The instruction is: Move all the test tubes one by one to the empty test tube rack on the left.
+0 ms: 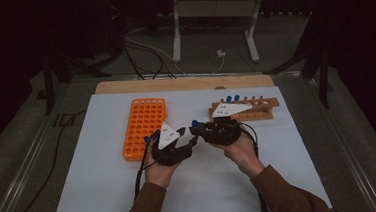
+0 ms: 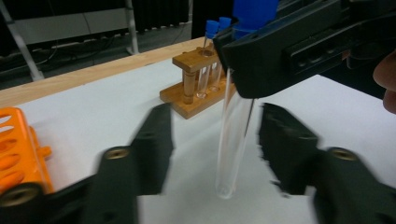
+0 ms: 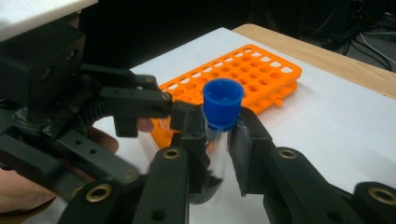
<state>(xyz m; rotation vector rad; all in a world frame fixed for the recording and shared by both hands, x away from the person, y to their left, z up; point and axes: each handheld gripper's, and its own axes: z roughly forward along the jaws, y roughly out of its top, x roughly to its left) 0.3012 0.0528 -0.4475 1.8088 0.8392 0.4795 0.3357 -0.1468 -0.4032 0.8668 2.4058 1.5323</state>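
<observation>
While the high view keeps the glass lost in dark between the hands, the left gripper view gives it plainly: the clear glass test tube with a blue cap (image 2: 233, 135) hangs upright between the left gripper (image 2: 215, 140)'s blurred jaws, which stand apart from it on both sides. Orange plastic tube rack (image 1: 144, 127) lies left, cut off at that view's edge. Right gripper (image 3: 219, 140) pinches the tube just under its cap. Wooden test tube rack (image 1: 256, 109) sits far right, part hidden behind a grey plate.

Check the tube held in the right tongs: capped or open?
Capped: a blue cap sits on the clear tube clamped in the right tongs.
</observation>
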